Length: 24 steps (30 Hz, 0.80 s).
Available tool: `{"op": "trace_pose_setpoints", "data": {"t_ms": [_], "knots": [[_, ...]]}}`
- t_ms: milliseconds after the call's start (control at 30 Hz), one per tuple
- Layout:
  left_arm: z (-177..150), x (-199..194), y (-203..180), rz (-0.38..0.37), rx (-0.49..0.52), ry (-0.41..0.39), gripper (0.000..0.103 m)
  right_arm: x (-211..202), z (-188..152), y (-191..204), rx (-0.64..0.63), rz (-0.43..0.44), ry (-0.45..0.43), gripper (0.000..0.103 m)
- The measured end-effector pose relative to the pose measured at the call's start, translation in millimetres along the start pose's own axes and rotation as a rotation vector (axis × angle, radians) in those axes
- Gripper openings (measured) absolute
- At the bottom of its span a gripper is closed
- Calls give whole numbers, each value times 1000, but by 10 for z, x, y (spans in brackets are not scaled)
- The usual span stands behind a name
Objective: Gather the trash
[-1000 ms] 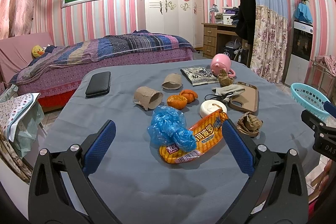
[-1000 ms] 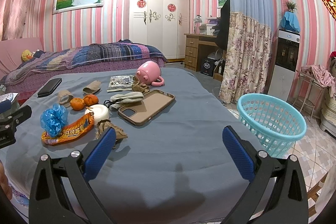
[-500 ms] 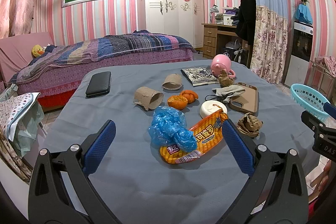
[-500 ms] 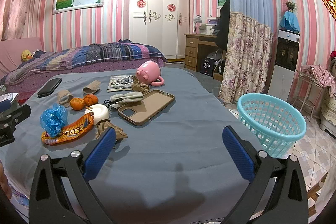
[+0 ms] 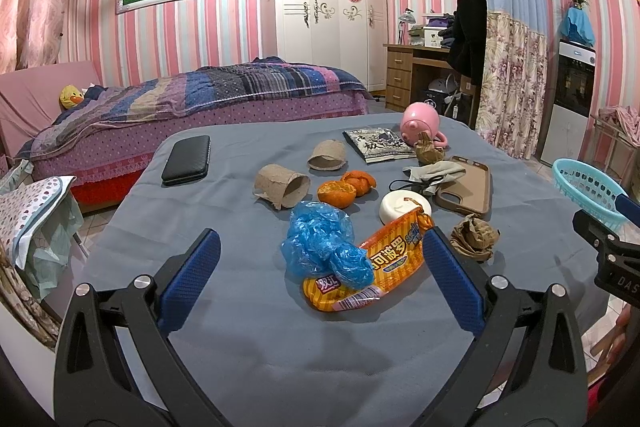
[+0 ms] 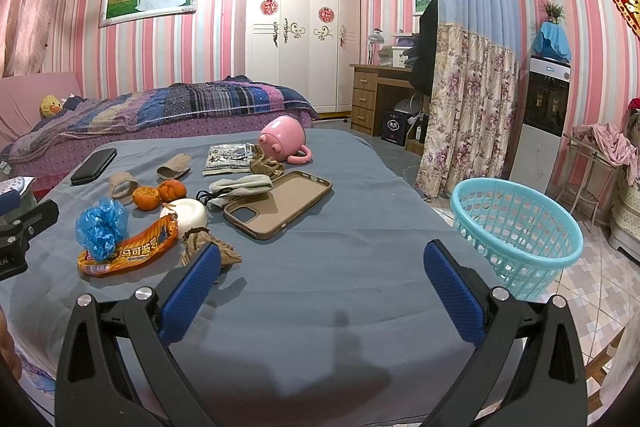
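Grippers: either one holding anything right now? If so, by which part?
Nothing held. The left gripper is open above the table, with the blue plastic bag and orange snack wrapper lying between its fingers ungripped. The right gripper is open over bare cloth.

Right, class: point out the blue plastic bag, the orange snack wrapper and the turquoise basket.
blue plastic bag [image 5: 320, 243], left wrist view, crumpled middle
orange snack wrapper [image 5: 394, 253], left wrist view, printed front
turquoise basket [image 6: 560, 255], right wrist view, near rim
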<state>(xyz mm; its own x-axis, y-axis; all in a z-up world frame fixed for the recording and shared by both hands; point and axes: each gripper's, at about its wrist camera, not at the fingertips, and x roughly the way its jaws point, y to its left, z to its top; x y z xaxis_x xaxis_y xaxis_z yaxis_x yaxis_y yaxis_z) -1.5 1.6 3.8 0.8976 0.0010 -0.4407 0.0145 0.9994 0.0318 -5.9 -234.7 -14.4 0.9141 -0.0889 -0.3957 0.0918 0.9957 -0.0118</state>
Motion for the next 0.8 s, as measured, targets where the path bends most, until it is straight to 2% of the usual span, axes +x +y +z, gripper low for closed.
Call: {"op": "trace_pose_setpoints", "data": {"t_ms": [800], "knots": [[-20, 20, 6, -1, 4, 5, 98, 17, -23, -43, 6, -3, 3, 99]]}}
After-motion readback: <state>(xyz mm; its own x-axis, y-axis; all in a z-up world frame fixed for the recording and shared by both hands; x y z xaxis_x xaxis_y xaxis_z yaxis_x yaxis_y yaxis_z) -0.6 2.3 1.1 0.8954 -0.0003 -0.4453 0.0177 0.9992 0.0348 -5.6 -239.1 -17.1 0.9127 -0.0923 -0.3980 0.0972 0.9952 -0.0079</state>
